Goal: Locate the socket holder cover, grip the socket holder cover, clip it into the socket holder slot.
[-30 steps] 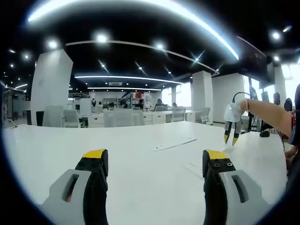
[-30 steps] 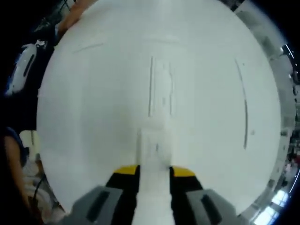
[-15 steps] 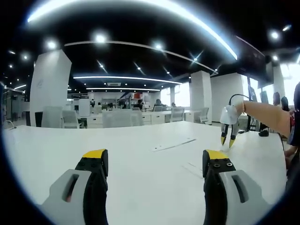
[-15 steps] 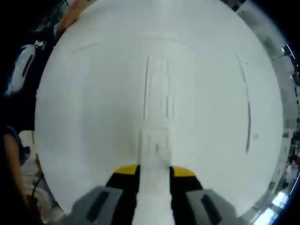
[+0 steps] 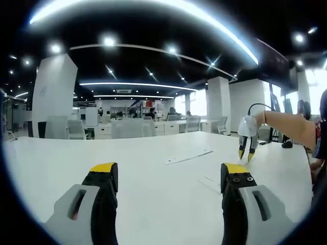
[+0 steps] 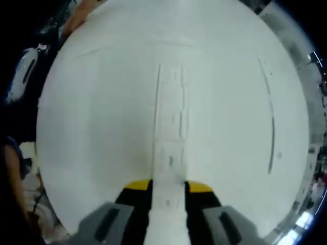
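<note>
1. Right gripper view: right gripper (image 6: pixel 168 191) at bottom centre, black jaws with yellow tips clenched on the near end of a long white plastic socket holder cover (image 6: pixel 169 171).
2. Cover running up the middle of the frame from between the jaws, its far end lined up with a long white rectangular socket holder slot (image 6: pixel 171 107) lying on the white table (image 6: pixel 102 127); cannot tell whether cover and slot touch.
3. Thin pale strip (image 6: pixel 271 127) lying on the table at the right of the frame, well apart from the slot.
4. White gripper body (image 6: pixel 20 76) at the left edge, beyond the table's rim.
5. Left gripper view: left gripper (image 5: pixel 166 176) at the bottom of the frame, released, its two yellow-tipped jaws wide apart with bare white table (image 5: pixel 153 204) between them.
6. Flat white strip (image 5: pixel 189 156) resting on the table in the middle of the frame.
7. Right gripper (image 5: pixel 246 153) at the right of the frame, pointing down at the table, held by a person's bare forearm (image 5: pixel 291 127) reaching in from the right edge.
8. Open office behind the table: white columns, desks, chairs, ceiling light strips.
</note>
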